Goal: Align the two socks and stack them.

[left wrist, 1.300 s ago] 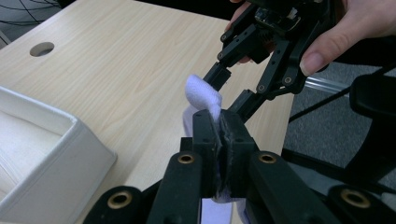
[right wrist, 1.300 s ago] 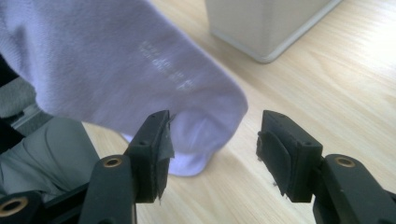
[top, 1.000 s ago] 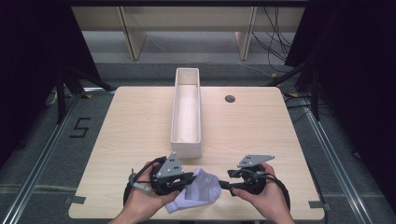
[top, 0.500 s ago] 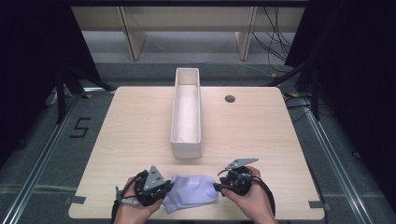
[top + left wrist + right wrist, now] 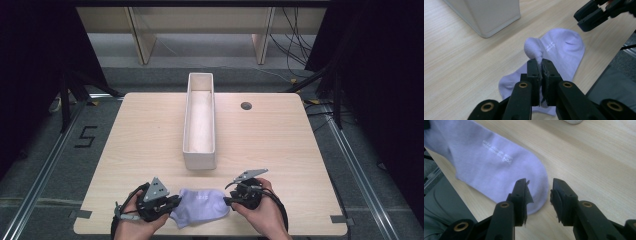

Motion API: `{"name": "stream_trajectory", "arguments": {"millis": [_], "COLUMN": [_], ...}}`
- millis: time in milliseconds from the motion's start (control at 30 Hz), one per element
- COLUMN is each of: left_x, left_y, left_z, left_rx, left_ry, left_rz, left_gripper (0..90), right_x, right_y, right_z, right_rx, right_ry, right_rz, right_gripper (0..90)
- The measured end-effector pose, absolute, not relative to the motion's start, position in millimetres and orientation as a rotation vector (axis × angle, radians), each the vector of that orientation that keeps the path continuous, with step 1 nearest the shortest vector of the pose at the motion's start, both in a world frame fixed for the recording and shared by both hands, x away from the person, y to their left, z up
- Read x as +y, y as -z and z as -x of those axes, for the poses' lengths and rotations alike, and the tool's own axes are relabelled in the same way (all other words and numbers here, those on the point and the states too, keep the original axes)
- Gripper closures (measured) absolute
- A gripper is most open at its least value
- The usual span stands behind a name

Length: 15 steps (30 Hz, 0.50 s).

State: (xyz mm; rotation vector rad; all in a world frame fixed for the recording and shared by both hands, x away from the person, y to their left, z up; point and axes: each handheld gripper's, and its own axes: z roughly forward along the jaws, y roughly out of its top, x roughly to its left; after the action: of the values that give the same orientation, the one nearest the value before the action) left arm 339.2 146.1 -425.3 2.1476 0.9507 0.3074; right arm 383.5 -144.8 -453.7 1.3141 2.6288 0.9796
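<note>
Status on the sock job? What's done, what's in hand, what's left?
Done: the sock lies flat at the table's near edge. In hand: the left gripper is shut on a pinched fold of it; the right gripper, jaws just closing but not yet gripping, straddles the toe end. Left: probably moving it into the long box, which has no sock in it.

We see the sock (image 5: 200, 207) lying flat on the table (image 5: 280, 145) at its near edge, between the left gripper (image 5: 172, 206) on its left and the right gripper (image 5: 229, 201) on its right. Behind the sock, the long box (image 5: 200, 120) stands at the table's middle, running away from us. Right of the box's far half lies a small round disc (image 5: 246, 105).
</note>
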Motion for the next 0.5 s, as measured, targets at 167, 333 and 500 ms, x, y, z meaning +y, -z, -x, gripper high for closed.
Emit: {"name": "stream_trajectory", "arguments": {"millis": [167,333,500], "left_x": [147.0,152.2,155.6], "left_y": [435.2,452.8,469.0], "left_z": [-336.8,-339.9,-344.9], "left_rx": [1.004,1.045,1.068], "left_ry": [-0.264,-0.318,-0.346], "left_rz": [-2.158,-2.218,-2.259], "left_gripper": [84.8,81.7,68.4], "right_x": [-141.0,-137.6,-136.2], "right_y": [460.2,467.1,470.2], "right_z": [-386.2,-388.9,-389.6], "right_rx": [2.646,2.646,2.646], "right_ry": [-0.959,-0.939,-0.925], "right_rz": [-1.296,-1.300,-1.307], "right_gripper": [64.7,65.8,68.0]}}
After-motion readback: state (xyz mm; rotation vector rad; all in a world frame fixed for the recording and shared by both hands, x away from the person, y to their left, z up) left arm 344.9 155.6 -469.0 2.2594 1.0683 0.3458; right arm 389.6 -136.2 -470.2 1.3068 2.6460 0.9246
